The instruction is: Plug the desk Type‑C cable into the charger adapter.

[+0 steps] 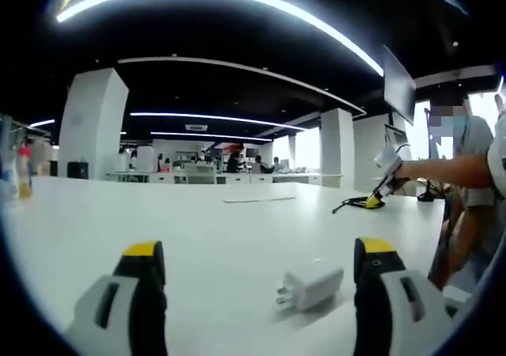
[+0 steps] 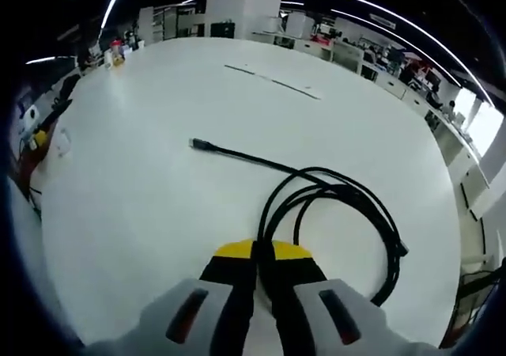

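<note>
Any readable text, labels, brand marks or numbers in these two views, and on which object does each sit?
No text can be read in either view.
White charger adapter on the white desk: no marking visible on the faces shown.
Black Type-C cable: no print visible.
Bottles at the desk's far edge: labels too small and blurred to read.
Wall-mounted dark screen: blank from this angle.

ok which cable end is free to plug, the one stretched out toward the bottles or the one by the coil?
The stretched-out end: it lies clear on the desk, away from the coil. The other end sits against the loops.
</note>
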